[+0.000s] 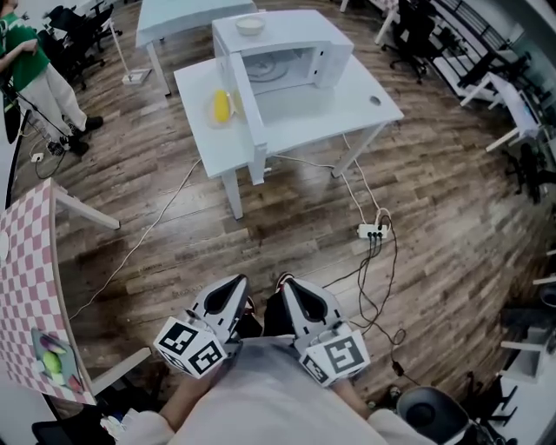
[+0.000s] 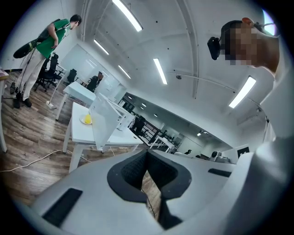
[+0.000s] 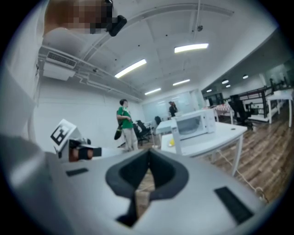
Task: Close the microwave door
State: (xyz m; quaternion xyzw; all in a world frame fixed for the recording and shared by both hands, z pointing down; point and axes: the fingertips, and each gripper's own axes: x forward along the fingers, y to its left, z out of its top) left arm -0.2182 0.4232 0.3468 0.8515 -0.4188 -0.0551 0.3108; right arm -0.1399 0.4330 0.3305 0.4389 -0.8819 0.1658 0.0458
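1. White-and-grey shells are showing low in the head view, close against my body. I am holding the left gripper (image 1: 236, 285) and the right gripper (image 1: 288, 283) side by side, tips nearly meeting, above the wooden floor (image 1: 261, 235).
2. In the left gripper view, the left gripper (image 2: 148, 156) is showing its jaws pressed together. The dark pads (image 2: 133, 172) are meeting along a thin seam with nothing between them, and only floor is showing through the slit nearer the camera.
3. In the right gripper view, the right gripper (image 3: 149, 156) is reading the same way. Its jaws are drawn together, the pads (image 3: 163, 174) are meeting at the tip, and they are gripping and touching nothing.
4. Well ahead of both grippers, the microwave (image 1: 291, 48) is standing on a white table (image 1: 339, 109), its cavity facing back toward me.
5. Its door (image 1: 247, 102) is hanging wide open and upright, hinged at the oven's left side. The door's long axis is running from that hinge out toward the grippers, so I am looking at it almost edge-on, with the free edge pointing my way.
6. Inside the cavity a round turntable (image 1: 265, 68) is showing.
7. On top of the oven a bowl (image 1: 250, 25) is sitting, and I cannot tell what it is holding.
8. Just left of the open door, on the left gripper's side, a plate (image 1: 213, 115) is resting on the table and carrying a yellow thing (image 1: 222, 106).
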